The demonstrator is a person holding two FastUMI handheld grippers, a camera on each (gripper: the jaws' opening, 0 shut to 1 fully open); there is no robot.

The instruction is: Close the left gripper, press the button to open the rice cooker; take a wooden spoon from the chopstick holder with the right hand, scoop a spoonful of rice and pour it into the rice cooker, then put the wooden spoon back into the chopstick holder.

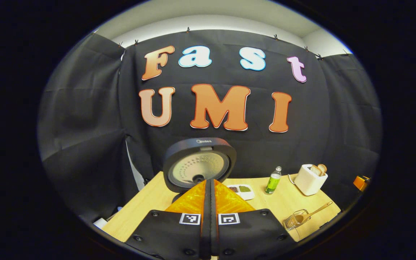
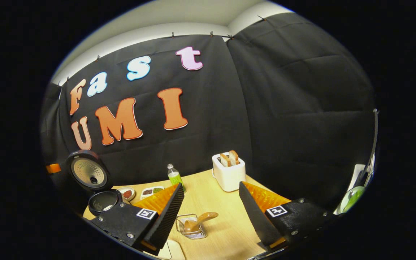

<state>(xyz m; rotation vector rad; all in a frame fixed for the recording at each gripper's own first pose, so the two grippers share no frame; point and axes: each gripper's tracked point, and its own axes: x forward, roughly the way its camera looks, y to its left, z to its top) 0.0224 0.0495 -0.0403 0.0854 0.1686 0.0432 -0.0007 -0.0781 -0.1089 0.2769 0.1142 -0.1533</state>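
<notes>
Left gripper view has the left hand-held gripper (image 1: 209,187) pressed together with nothing between its fingers, and they cover the rice cooker's (image 1: 199,164) pot and front, so just the raised lid, its inner plate facing the camera, shows above them at the bench's (image 1: 150,202) rear left. The small dish (image 1: 242,190) of grains behind the fingers is partly hidden too.

The wooden spoon (image 1: 312,213) lies tilted in the wire chopstick holder (image 1: 294,220) near the bench's front right edge; its bowl sits down in the basket and its handle slants up and out to the right, toward the toaster (image 1: 311,178) side. The green bottle (image 1: 273,180) stands between dish and toaster.

Right gripper view has the right hand-held gripper (image 2: 211,207) spread wide, empty, with the holder and spoon on the bench between its fingers. It adds the cooker's open dark pot, below the lid, and a second round dish (image 2: 126,193) beside the first. A green object at the far right edge is too distorted to identify.
</notes>
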